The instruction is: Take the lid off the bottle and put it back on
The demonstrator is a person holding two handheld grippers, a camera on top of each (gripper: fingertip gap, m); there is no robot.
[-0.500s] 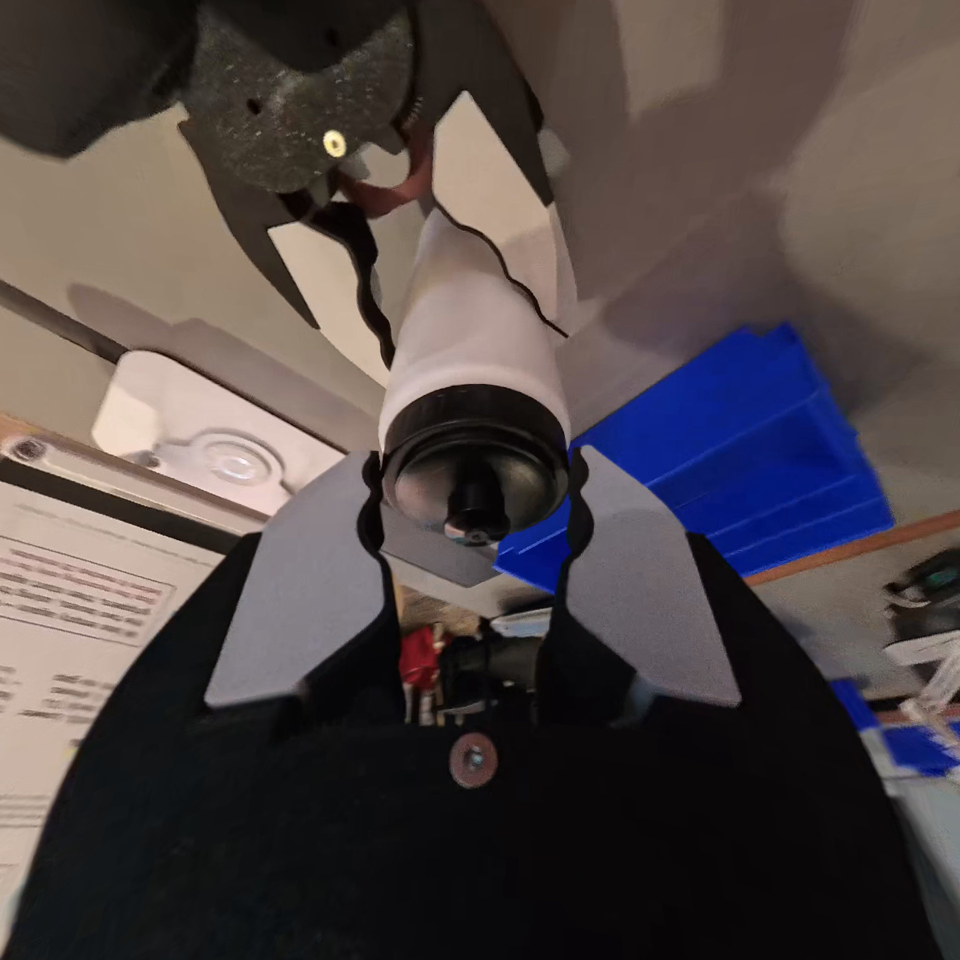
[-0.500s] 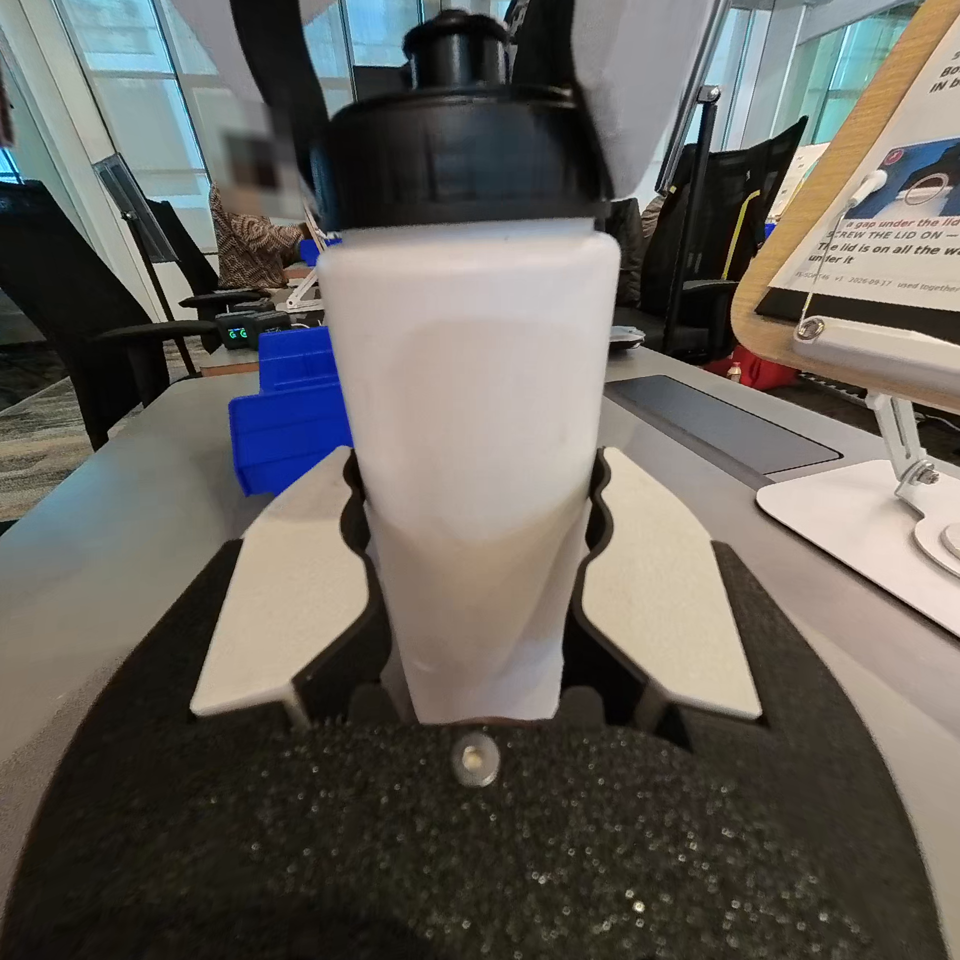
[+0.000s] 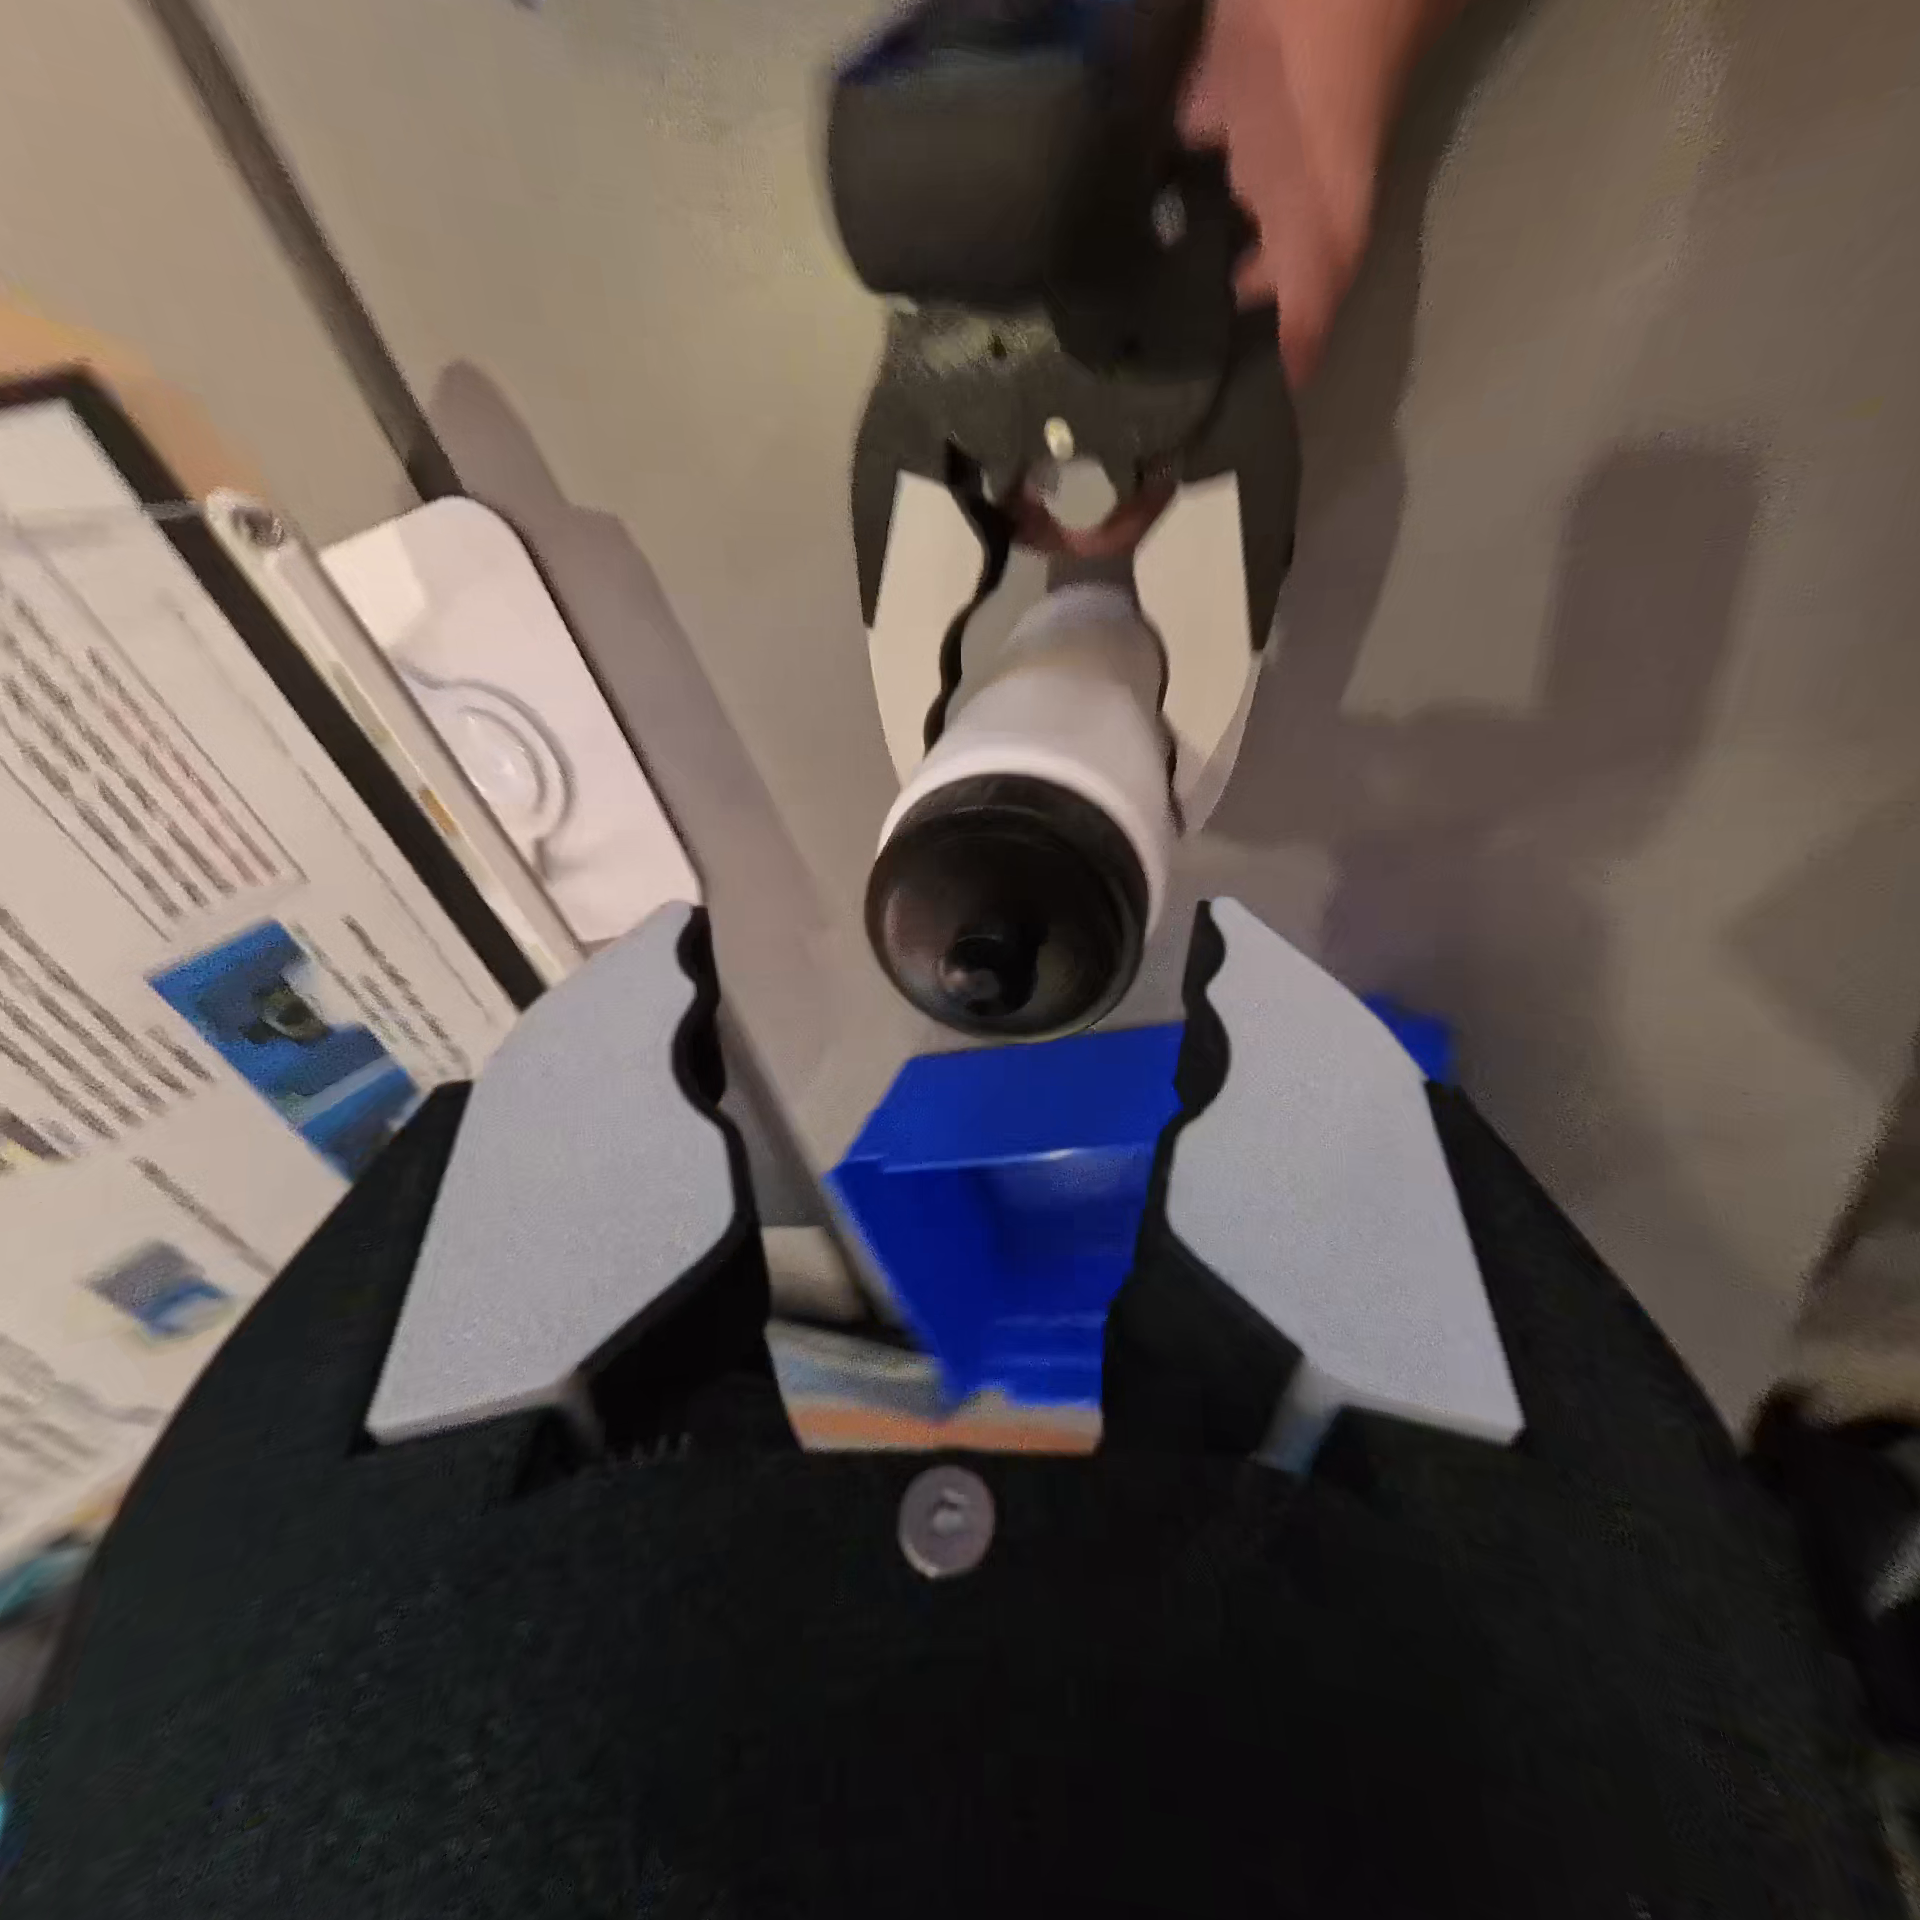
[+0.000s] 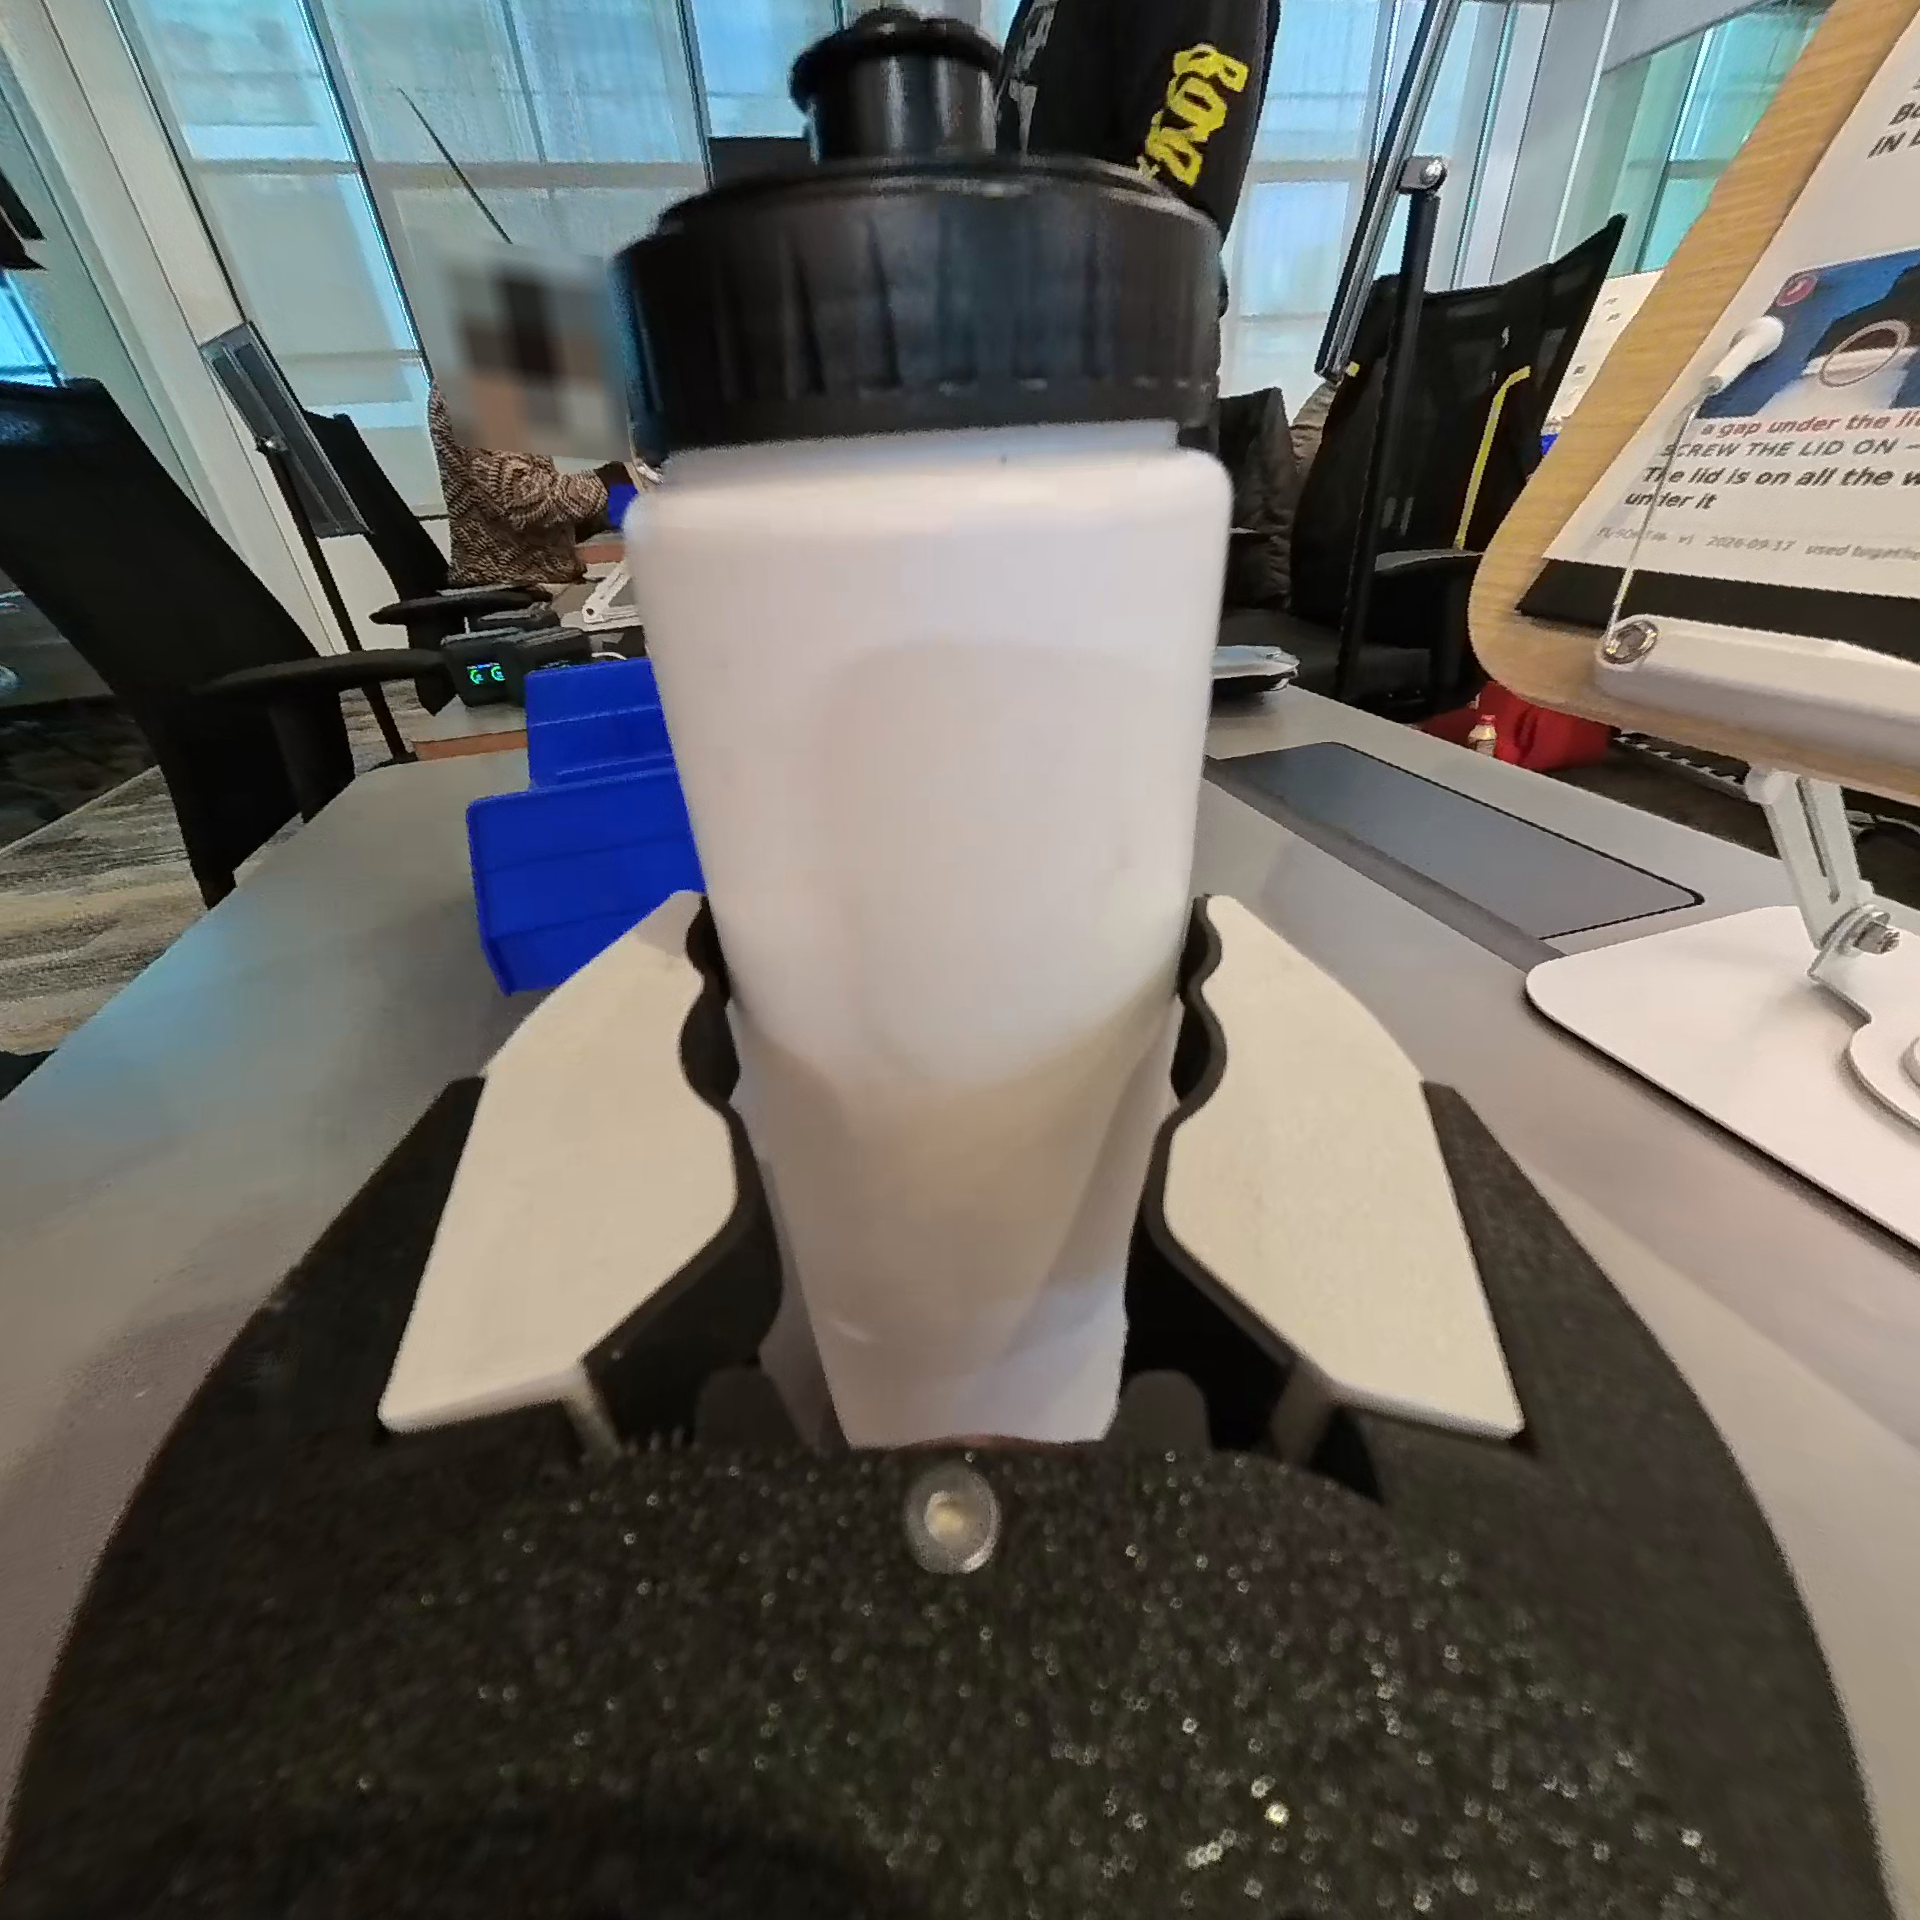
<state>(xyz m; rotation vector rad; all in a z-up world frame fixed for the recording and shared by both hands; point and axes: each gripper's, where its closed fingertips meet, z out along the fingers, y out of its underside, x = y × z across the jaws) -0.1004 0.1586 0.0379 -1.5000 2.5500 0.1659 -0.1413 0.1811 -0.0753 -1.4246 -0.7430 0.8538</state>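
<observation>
White bottle: light, smooth plastic, right gripper jaws clamp its body. Ribbed black lid offers grip; left gripper jaws wide, empty, just short of it.

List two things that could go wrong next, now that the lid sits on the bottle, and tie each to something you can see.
1. The white bottle is gripped only low on its body by the right gripper, so it may tip when set down.
2. The left gripper stands open, just clear of the black lid; any swing could knock it.
</observation>
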